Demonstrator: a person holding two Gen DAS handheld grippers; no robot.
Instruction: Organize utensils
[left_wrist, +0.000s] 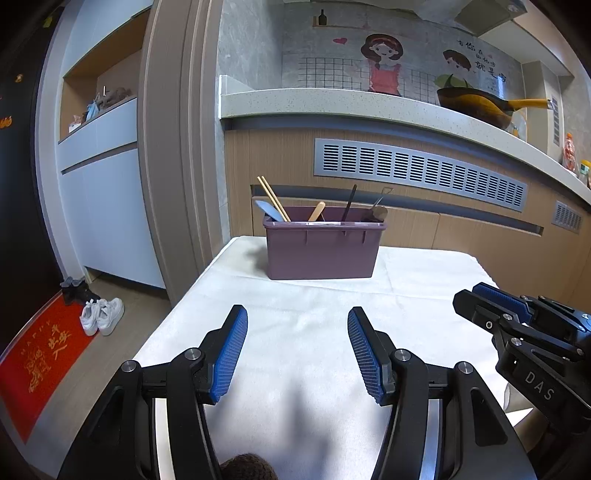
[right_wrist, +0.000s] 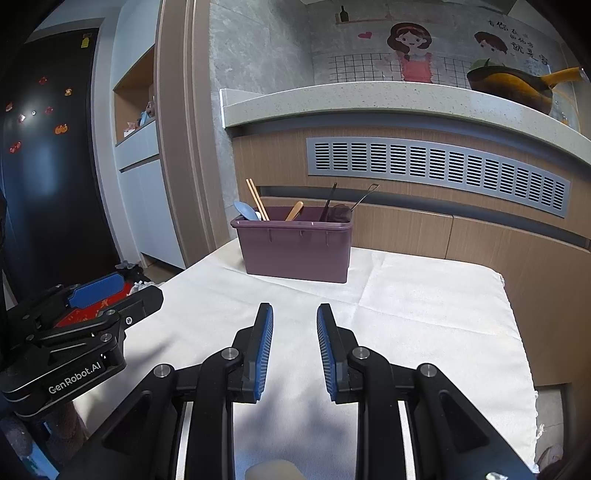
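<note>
Purple plastic marks the goal: a utensil caddy (left_wrist: 321, 245) stands on the white cloth (left_wrist: 295, 332) well ahead of both grippers, near the far edge of the table. Everything to be sorted seems to be in it already. A pair of wooden chopsticks (left_wrist: 273, 199) and a pale blue spoon (left_wrist: 269, 212) lean at its left end, a wooden spoon (left_wrist: 317, 211) rises near the middle, and a dark-handled utensil (left_wrist: 349, 203) and a wire-handled strainer (left_wrist: 378, 206) lean at the right, handles up so they can be plucked out again.

Nearer to me, the left gripper (left_wrist: 297, 350) hovers with its blue pads wide apart and nothing between them. The right gripper (right_wrist: 294, 350), just beside it, has its pads narrower but apart, also empty. Both tilt gently down at bare cloth, which reads to me as the job finished, or a pause before any rearranging.

Nothing lies between the grippers and the caddy. Behind it stands a wood-panelled counter with a vent grille (left_wrist: 417, 170); a wok (left_wrist: 476, 103) sits on top.
</note>
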